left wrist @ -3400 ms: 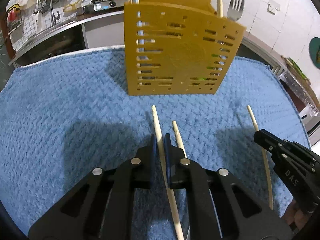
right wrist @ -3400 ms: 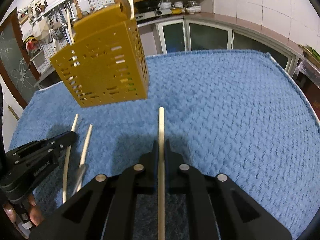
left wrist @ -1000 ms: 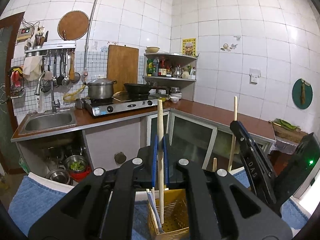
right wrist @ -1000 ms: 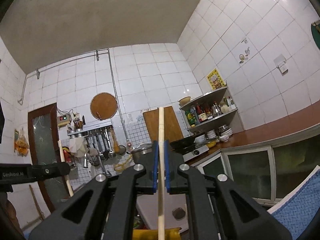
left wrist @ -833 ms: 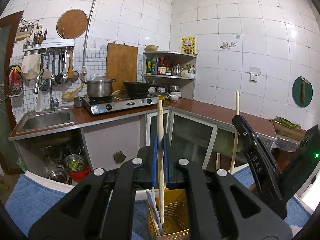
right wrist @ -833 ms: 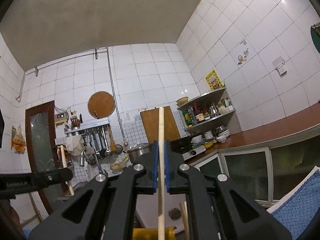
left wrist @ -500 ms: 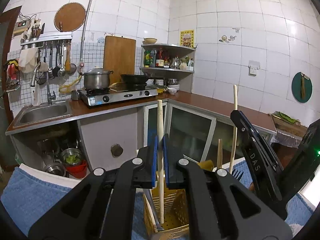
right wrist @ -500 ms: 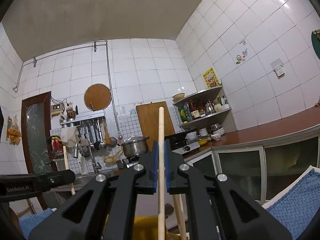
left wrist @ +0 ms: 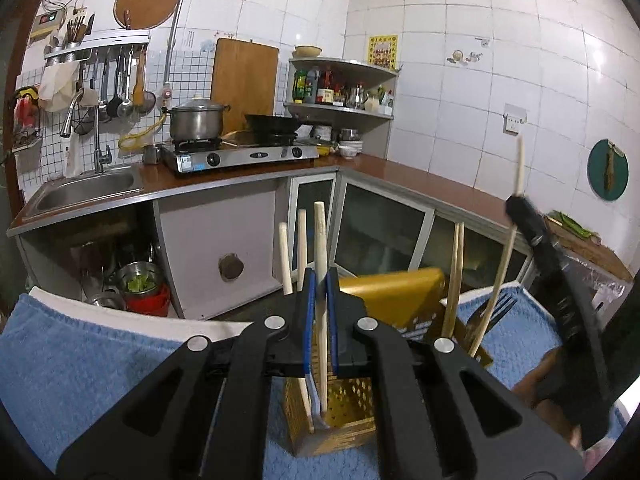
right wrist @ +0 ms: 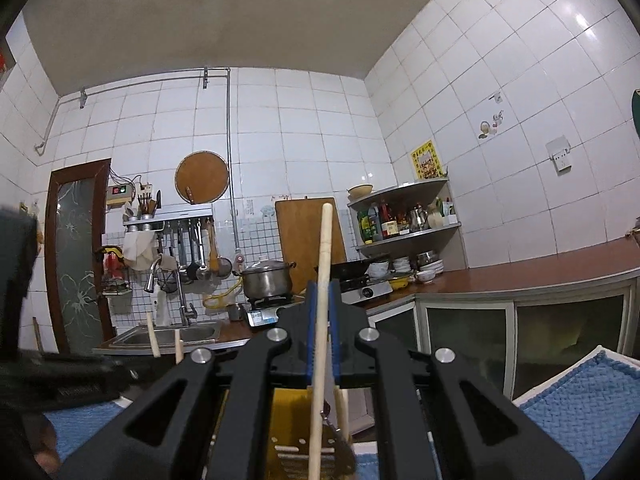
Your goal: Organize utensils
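Left wrist view: at about 7 o'clock lies the blue towel [left wrist: 80, 364] on the bench. At centre the left claw [left wrist: 320, 320] is clamped on a chopstick [left wrist: 320, 240], whose lower end reaches down inside the yellow holder [left wrist: 352, 412] at 6 o'clock. Two more sticks [left wrist: 292, 256] already stand in that compartment just to its left, and another stick [left wrist: 454, 276] and a fork [left wrist: 496, 312] stand toward 3 o'clock. At 3 o'clock the right claw [left wrist: 520, 204] pinches its own chopstick [left wrist: 500, 272], slanting down to the holder's right side.

Right wrist view: the right claw [right wrist: 323, 332] grips the chopstick [right wrist: 324, 280] over the holder [right wrist: 288, 428].

Most utensils look stowed. What remains, I judge, is releasing these two sticks; whether any others lie on the towel cannot be told.
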